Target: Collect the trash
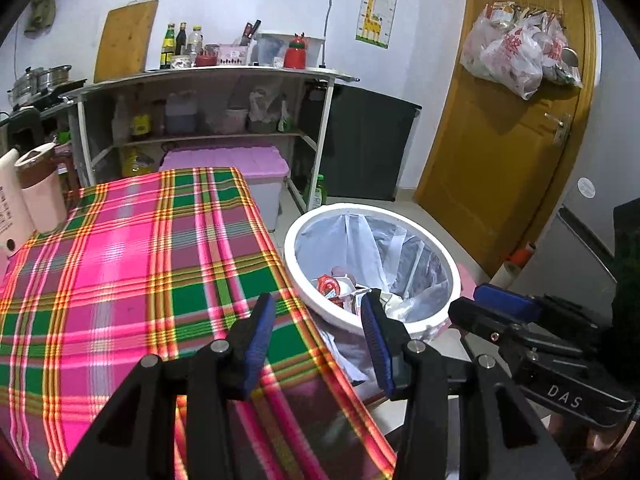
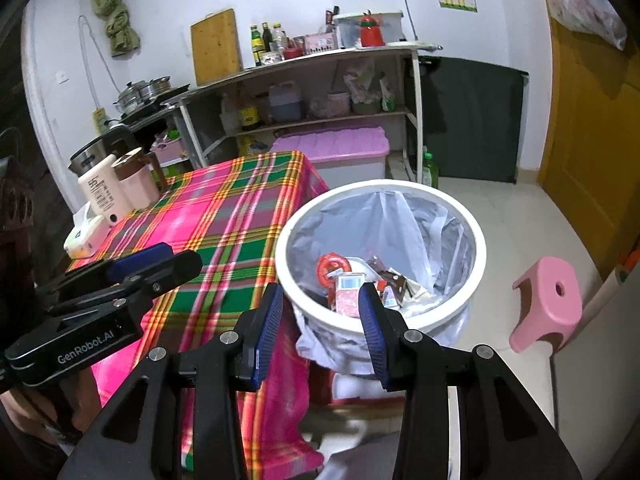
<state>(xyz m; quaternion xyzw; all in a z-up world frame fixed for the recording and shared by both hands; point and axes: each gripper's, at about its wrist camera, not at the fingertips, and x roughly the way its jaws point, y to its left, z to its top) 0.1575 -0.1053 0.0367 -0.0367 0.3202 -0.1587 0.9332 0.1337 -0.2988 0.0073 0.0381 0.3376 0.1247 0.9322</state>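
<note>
A white trash bin (image 1: 454, 276) lined with a clear bag stands on the floor beside the table; it also shows in the right wrist view (image 2: 478, 240). Trash (image 2: 352, 284) lies inside it: a red wrapper, a pink carton and brown packets, also seen in the left wrist view (image 1: 334, 284). My left gripper (image 1: 318, 300) is open and empty over the table's right edge, near the bin. My right gripper (image 2: 320, 290) is open and empty above the bin's near rim. Each gripper shows in the other's view: the right one (image 1: 500, 304), the left one (image 2: 160, 258).
The table has a pink and green plaid cloth (image 1: 132, 264). A pink cup (image 2: 138, 182), a white bottle (image 2: 102, 192) and a tissue pack (image 2: 82, 236) stand at its far left. A pink stool (image 2: 548, 300) is right of the bin. Shelves (image 2: 320, 92) and a yellow door (image 1: 512, 120) are behind.
</note>
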